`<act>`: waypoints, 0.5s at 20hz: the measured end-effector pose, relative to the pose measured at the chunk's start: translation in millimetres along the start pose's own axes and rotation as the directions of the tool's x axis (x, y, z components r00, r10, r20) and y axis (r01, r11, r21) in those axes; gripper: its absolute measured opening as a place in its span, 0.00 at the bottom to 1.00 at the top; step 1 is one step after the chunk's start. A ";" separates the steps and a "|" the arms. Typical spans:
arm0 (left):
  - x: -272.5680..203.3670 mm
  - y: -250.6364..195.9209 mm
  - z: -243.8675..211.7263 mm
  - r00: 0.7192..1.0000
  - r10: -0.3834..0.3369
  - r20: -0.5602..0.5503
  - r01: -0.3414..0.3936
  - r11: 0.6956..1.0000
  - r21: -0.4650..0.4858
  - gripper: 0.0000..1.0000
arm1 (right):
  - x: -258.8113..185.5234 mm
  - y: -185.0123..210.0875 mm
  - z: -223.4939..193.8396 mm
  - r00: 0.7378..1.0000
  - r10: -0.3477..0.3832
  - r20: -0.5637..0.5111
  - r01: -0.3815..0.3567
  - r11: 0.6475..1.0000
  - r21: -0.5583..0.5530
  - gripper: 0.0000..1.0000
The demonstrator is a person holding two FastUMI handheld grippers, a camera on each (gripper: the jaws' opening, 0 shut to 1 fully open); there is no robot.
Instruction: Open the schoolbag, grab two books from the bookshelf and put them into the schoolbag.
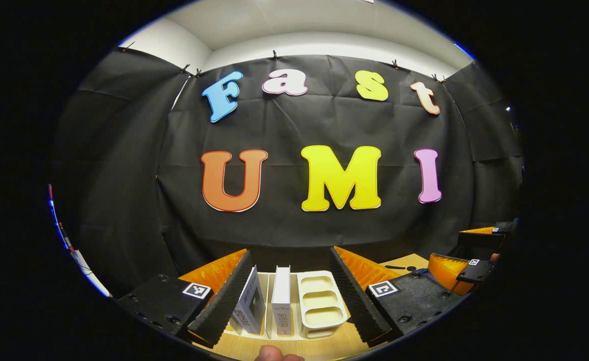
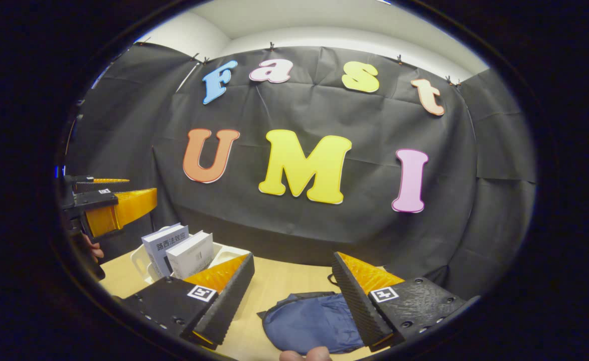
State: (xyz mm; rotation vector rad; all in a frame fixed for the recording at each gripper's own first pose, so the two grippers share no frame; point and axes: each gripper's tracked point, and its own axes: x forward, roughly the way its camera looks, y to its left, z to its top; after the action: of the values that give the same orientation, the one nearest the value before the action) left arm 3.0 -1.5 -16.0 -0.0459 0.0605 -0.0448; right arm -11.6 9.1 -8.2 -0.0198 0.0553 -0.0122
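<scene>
Two upright books (image 1: 249,301) (image 1: 281,300) stand in a white bookshelf rack (image 1: 320,301) on the wooden table. My left gripper (image 1: 290,251) is open just in front of them, its fingers framing the books and rack without touching. In the right gripper view the same books (image 2: 164,244) (image 2: 191,254) stand at the left in the rack (image 2: 138,261). A blue schoolbag (image 2: 307,321) lies flat on the table under my right gripper (image 2: 292,255), which is open and holds nothing. The left gripper (image 2: 141,186) hovers at the far left, above the books.
The light wooden table (image 2: 279,281) runs back to the black cloth wall. The right gripper (image 1: 447,246) hangs open at the right edge of the left gripper view. A hand (image 2: 91,249) holds the left gripper. Bare table lies between rack and bag.
</scene>
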 end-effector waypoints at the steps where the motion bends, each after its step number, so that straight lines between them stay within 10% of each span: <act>1: 0.4 1.4 -0.5 1.000 0.003 -0.006 -0.003 1.000 -0.001 0.98 | -0.8 0.5 -0.5 1.000 0.000 0.001 0.000 1.000 0.000 0.95; 10: -1.5 6.5 -6.6 0.999 0.019 -0.034 -0.019 1.000 -0.015 0.98 | 1.6 10.3 -30.4 0.994 0.044 -0.104 -0.045 0.999 -0.015 0.95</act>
State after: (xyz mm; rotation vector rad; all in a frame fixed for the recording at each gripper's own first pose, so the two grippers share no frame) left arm 1.4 4.8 -22.8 -0.0603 0.0956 -0.0262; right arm -11.6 18.8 -38.9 -0.0348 0.1600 0.0318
